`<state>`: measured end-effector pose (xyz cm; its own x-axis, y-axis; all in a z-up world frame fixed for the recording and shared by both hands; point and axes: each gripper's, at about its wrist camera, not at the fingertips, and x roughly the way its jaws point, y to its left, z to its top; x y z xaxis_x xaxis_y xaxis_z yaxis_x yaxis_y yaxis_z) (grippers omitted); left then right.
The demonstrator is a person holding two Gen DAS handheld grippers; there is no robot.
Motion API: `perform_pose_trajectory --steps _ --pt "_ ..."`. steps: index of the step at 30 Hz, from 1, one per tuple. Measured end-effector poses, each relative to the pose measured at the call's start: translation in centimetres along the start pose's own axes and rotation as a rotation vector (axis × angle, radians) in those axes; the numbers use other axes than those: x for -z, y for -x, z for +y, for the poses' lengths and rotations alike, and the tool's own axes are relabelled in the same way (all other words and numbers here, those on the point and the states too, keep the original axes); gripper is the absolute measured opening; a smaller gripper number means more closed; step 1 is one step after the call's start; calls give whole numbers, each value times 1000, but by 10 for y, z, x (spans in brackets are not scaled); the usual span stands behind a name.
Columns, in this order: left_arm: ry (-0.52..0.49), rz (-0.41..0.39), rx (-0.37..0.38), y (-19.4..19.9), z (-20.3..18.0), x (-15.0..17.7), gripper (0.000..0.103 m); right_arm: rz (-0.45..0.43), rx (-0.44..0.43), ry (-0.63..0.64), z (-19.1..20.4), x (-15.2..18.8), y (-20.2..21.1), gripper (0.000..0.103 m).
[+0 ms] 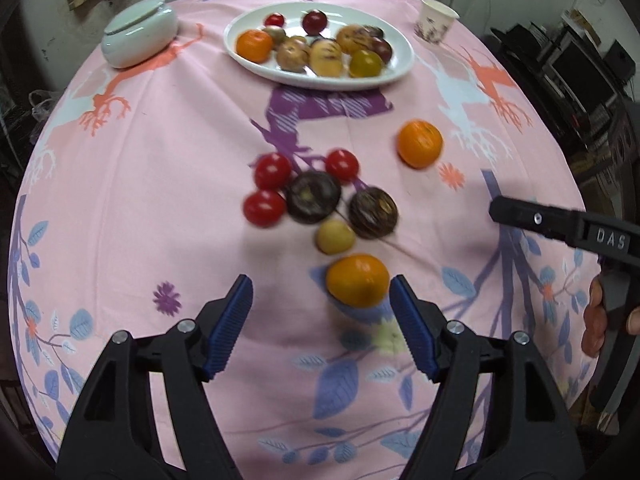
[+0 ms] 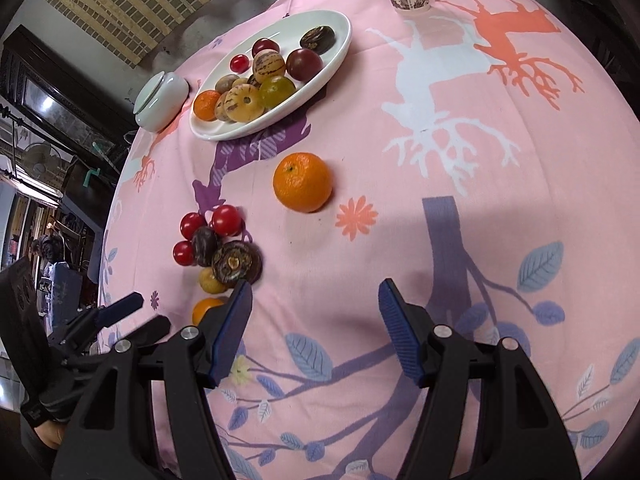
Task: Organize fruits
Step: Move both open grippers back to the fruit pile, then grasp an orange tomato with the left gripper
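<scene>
Item: desk (image 1: 160, 200) under a pink printed tablecloth (image 2: 400, 280), fruit sorting partly done. At the far side stands a white oval plate (image 1: 400, 68), holding a mandarin, small red tomatoes, dark plums, speckled tan fruits and a yellow-green one, evidently the collection point. Beside it sit a pale lidded ceramic jar (image 1: 138, 36) and a patterned paper cup (image 1: 436, 20), neither apparently part of the sorting. Loose fruit awaiting transfer lies mid-cloth: three cherry tomatoes (image 1: 273, 170), two dark brown round fruits (image 1: 314, 198) touching them, a small pale yellow fruit (image 1: 335, 236), a nearer mandarin (image 1: 357, 280), and a separate mandarin (image 1: 419, 143) well apart to the right. The left gripper (image 1: 321, 304) points steeply down with its blue fingers (image 1: 232, 320) spread and nothing between them; the nearer mandarin sits just ahead of the right-hand fingertip, likely the next pick, since it is closest. The right gripper (image 2: 316, 316) hovers over bare cloth, fingers (image 2: 400, 332) apart and empty, the separate mandarin ahead of it being its probable target. The person's hand (image 1: 600, 320) is visible on the right gripper's handle. Risk: round fruit may roll when nudged.
</scene>
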<state>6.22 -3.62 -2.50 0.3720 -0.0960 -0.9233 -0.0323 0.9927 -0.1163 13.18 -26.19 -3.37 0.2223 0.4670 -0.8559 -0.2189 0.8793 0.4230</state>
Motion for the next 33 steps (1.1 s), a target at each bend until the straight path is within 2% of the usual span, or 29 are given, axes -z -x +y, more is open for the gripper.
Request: perform_pose_trajectory --steps 9,19,22,25,31,33 --pt "-33 34 21 -8 -19 9 73 27 -5 -15 -8 19 2 66" --pt "-31 68 26 -27 -24 4 73 27 -3 -19 -12 17 3 66" --pt "-21 69 10 -32 -21 3 71 34 -1 -18 -12 16 2 66" --pt "-9 86 20 -38 -18 1 62 40 1 -14 -12 15 2 66" --pt "45 129 41 -54 -9 2 63 44 5 -8 -12 13 0 66" --pt "37 119 36 -55 -10 1 62 48 6 -6 -11 14 -1 66"
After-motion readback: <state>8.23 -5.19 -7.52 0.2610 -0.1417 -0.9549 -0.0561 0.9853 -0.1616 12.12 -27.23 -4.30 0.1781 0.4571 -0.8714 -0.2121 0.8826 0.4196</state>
